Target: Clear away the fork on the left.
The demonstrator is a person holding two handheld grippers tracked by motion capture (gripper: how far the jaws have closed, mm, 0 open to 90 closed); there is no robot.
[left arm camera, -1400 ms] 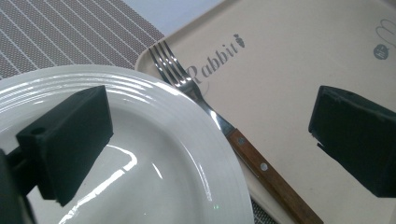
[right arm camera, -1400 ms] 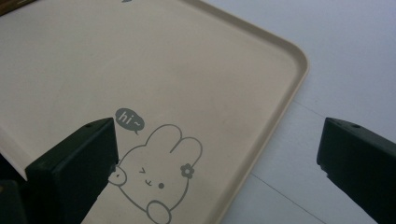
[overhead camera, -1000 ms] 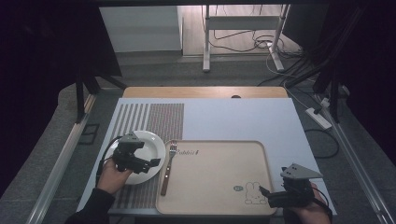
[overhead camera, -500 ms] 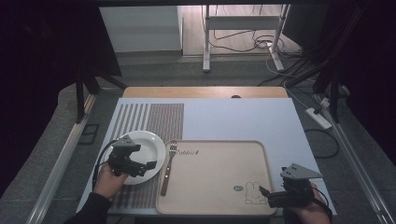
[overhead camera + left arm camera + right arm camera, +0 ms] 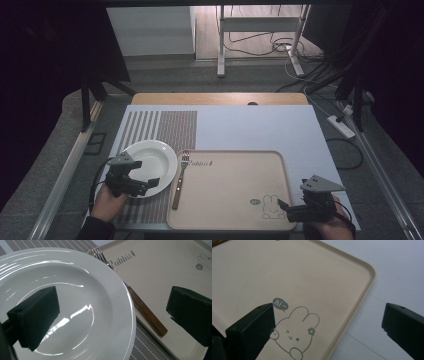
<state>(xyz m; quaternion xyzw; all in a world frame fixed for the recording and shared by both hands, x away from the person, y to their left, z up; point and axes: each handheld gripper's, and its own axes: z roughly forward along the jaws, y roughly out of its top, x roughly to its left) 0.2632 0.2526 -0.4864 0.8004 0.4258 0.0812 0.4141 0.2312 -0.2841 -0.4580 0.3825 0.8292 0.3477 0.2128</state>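
Note:
A white deep plate (image 5: 149, 164) lies on a striped grey mat (image 5: 165, 131) at the front left. My left gripper (image 5: 147, 186) hovers at the plate's near rim, open. In the left gripper view one jaw is over the plate's bowl (image 5: 75, 302) and the other is over the tray side, with the rim between them and untouched. A fork (image 5: 180, 179) with a wooden handle (image 5: 147, 316) rests along the left edge of a beige tray (image 5: 230, 170). My right gripper (image 5: 284, 210) is open at the tray's near right corner (image 5: 359, 280), its jaws either side of the rim.
The tray carries a rabbit drawing (image 5: 295, 336) and a "Rabbit" print (image 5: 121, 258). A pale blue table top (image 5: 250, 127) stretches behind the tray. Beyond the table stand a desk frame and floor cables (image 5: 260, 47). A power strip (image 5: 341, 126) lies right of the table.
My left gripper has drawn back toward the near left, from over the plate's middle to its near rim. The plate, fork, tray and right gripper have stayed put.

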